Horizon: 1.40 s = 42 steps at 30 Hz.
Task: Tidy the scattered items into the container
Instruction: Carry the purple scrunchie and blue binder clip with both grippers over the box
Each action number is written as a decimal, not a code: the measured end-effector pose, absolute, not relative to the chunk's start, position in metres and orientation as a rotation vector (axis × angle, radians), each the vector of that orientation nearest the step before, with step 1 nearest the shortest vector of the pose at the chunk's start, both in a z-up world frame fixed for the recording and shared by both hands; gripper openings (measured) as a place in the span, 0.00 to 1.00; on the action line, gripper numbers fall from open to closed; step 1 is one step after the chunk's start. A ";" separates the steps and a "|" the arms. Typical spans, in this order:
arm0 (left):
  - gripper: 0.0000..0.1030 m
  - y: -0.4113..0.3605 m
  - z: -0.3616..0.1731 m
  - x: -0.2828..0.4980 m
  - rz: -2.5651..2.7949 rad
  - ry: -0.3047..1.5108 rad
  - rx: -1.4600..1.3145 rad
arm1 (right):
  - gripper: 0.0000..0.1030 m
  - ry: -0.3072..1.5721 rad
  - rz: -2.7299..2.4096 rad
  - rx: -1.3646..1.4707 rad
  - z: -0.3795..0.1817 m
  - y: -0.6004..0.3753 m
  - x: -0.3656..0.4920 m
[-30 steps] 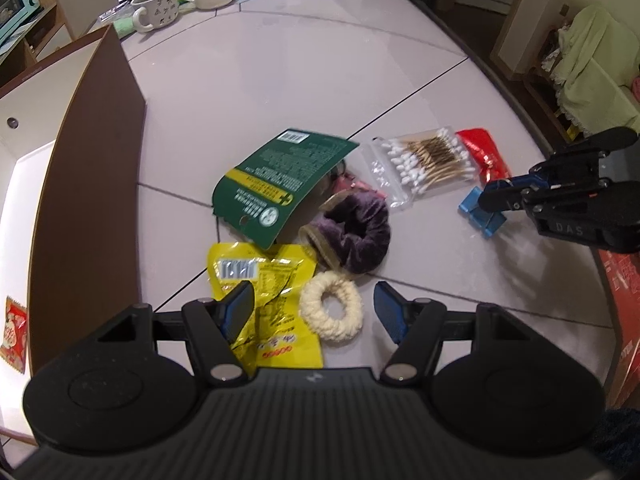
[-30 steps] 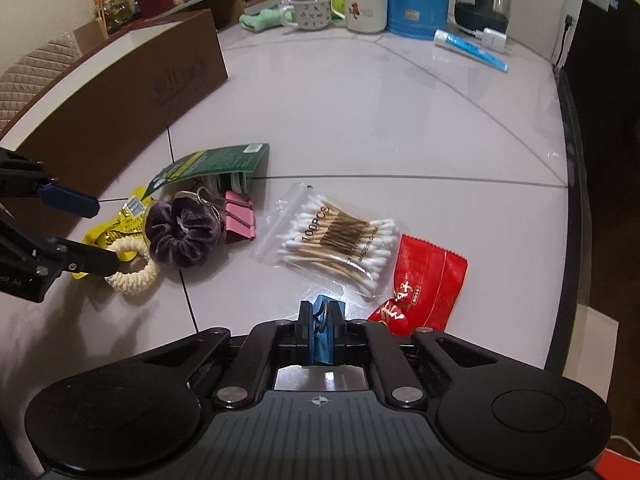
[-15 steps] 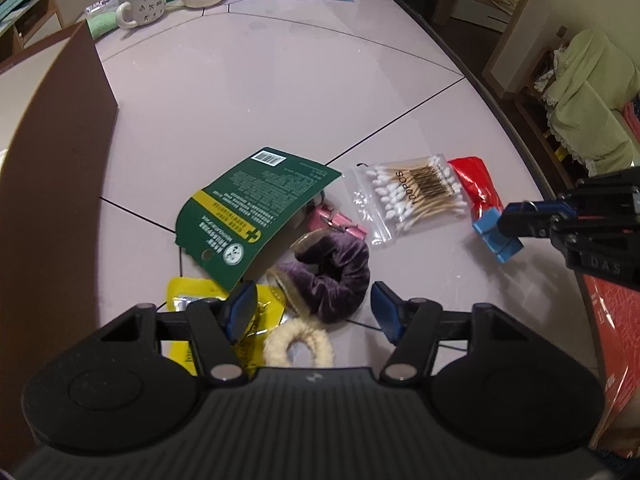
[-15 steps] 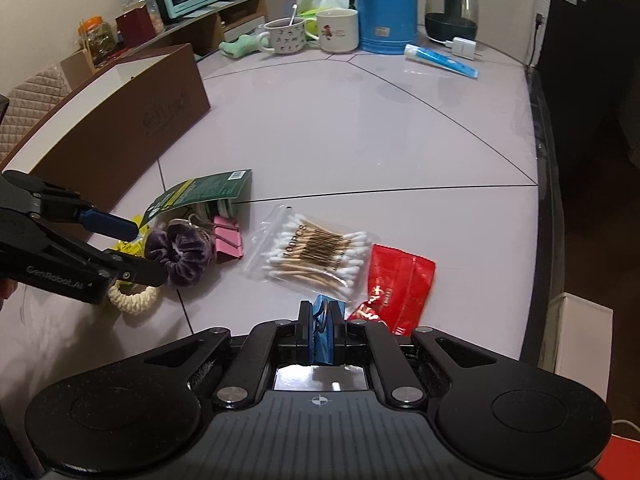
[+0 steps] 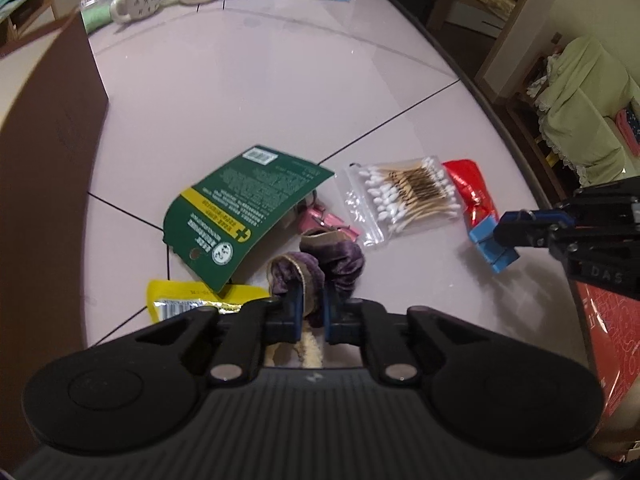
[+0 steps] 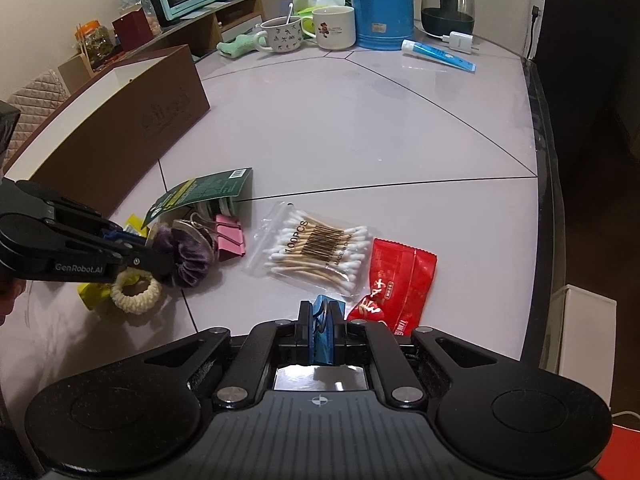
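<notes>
My left gripper (image 5: 311,312) clamps its fingers on the purple scrunchie (image 5: 332,264), which sits on the table (image 5: 260,92) beside the cream hair tie (image 6: 134,292) and yellow packet (image 5: 188,300). My right gripper (image 6: 321,334) pinches the blue binder clip (image 5: 490,242) just off the red sachet (image 6: 400,280). Between them lie the cotton swab bag (image 6: 316,256), pink binder clip (image 6: 230,236) and green card (image 5: 248,208). The brown container (image 6: 132,140) stands well apart to the left.
</notes>
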<state>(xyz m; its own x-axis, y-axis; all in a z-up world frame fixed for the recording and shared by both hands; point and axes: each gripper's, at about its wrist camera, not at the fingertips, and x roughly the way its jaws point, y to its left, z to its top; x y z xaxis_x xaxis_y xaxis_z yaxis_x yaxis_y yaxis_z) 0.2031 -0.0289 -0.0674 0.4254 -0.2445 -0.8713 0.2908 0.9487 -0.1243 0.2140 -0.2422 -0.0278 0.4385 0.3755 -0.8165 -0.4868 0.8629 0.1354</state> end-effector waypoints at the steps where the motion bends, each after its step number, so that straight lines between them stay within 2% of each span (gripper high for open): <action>1: 0.06 -0.029 -0.064 0.201 -0.332 1.071 0.053 | 0.04 0.979 0.540 -0.124 -0.027 -0.242 0.213; 24: 0.06 0.016 0.035 0.114 -0.226 0.858 0.064 | 0.04 0.814 0.675 -0.159 0.038 -0.201 0.161; 42: 0.06 0.104 0.078 0.072 -0.067 0.773 0.053 | 0.04 0.693 0.876 -0.230 0.088 -0.088 0.141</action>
